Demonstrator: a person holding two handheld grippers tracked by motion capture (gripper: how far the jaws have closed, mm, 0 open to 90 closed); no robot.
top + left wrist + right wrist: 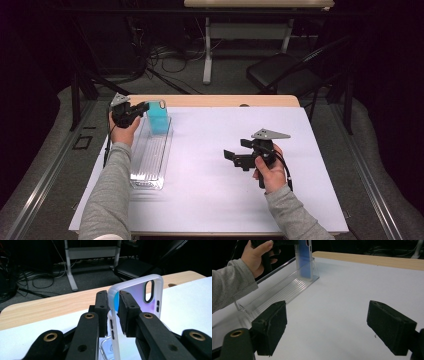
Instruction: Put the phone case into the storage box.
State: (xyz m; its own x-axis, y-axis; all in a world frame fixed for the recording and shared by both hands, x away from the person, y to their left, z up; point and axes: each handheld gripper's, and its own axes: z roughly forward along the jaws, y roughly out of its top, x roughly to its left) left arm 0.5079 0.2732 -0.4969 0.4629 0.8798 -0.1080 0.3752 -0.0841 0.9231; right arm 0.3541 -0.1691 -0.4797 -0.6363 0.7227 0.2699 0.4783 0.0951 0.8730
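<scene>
Nearest, low in the high view: right gripper (235,159), held just above the white table sheet (225,195), jaws spread wide with nothing between them, idle and well apart from the work. In the right gripper view, bare sheet ahead of its two black foam pads (270,327), so plenty of room on that side for a steadying approach.

Farther off, at the far left of the high view: left gripper (113,311), jaws closed almost fully on the upper rim of a translucent white-framed phone case with a blue back (140,293). Pads pressing from both sides of the thin edge, case upright, camera cutout facing away past the right-hand pad. Case standing at the far end of a long clear ribbed plastic rack (150,160), just beyond the gripper's tips.

Likely step: seating or lifting the case in a rack groove. Best done with the case kept vertical, moved straight along its own plane, no twist, since the grip is narrow and on a slippery rim.

Beyond the gripper: wooden table edge (50,305) close behind the rack, then open floor, cables, a dark chair (285,72). Little margin farther out; free room lies back toward the near side and toward the right gripper.
</scene>
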